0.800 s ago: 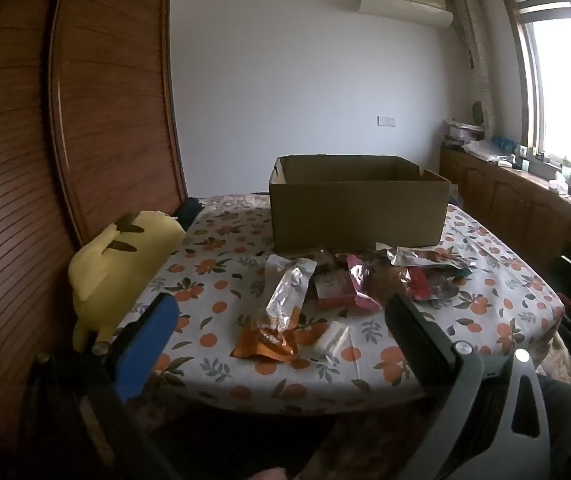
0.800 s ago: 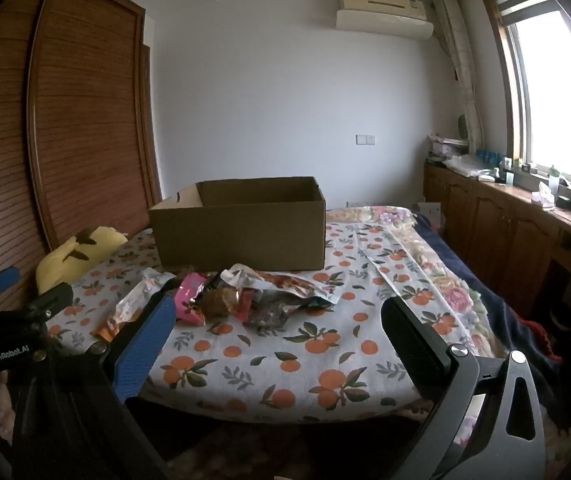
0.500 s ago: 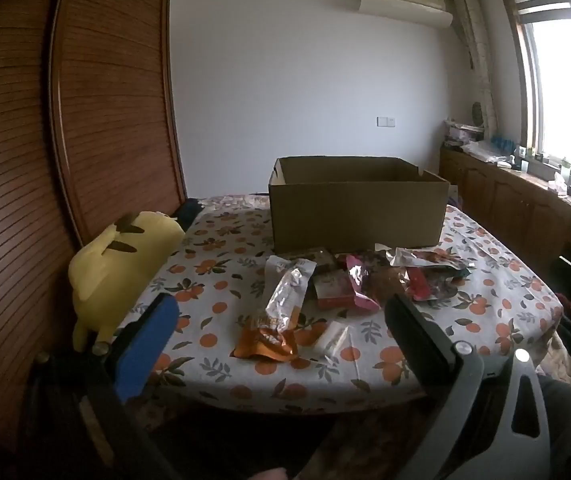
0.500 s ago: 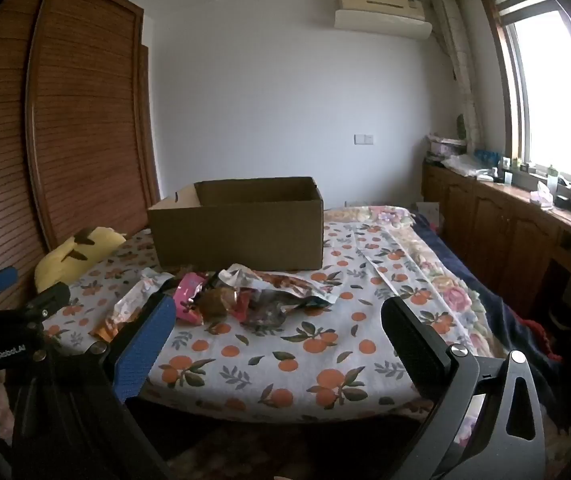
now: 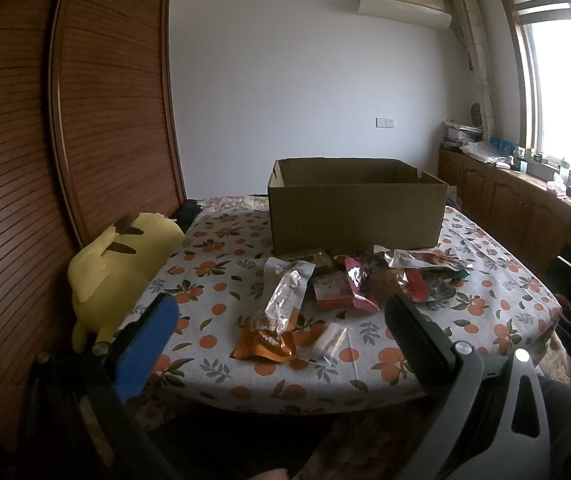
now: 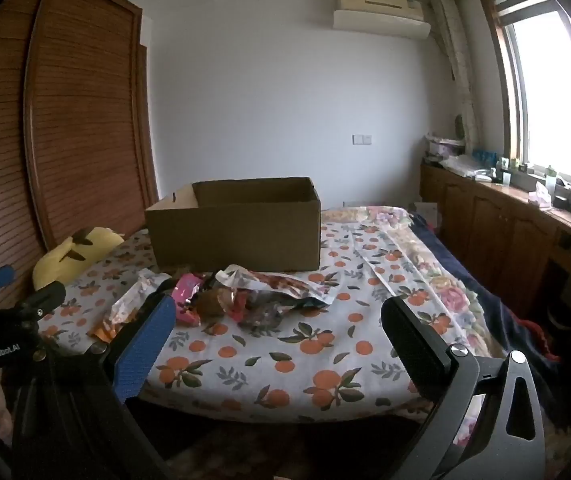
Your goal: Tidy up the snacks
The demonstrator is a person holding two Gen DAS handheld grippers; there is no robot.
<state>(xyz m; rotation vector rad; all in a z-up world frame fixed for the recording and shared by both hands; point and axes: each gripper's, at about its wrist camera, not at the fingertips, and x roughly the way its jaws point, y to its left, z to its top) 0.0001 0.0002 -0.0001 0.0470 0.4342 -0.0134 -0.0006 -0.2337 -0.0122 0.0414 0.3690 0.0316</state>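
A pile of snack packets (image 5: 365,280) lies on the orange-print cloth in front of an open cardboard box (image 5: 355,202). An orange packet (image 5: 263,338), a silver packet (image 5: 287,296) and a small white packet (image 5: 331,338) lie nearest. My left gripper (image 5: 281,332) is open and empty, held back from the bed's near edge. My right gripper (image 6: 277,332) is open and empty, also short of the edge. The pile (image 6: 245,300) and the box (image 6: 237,224) show in the right wrist view. The left gripper's body (image 6: 9,332) shows at the left there.
A yellow plush toy (image 5: 121,264) lies at the bed's left edge beside a brown slatted wardrobe (image 5: 65,140). Wooden cabinets (image 6: 525,240) run under the window on the right. A dark blanket (image 6: 497,320) hangs off the bed's right side.
Both grippers have barely moved; the views have shifted only slightly. Both stay open and empty.
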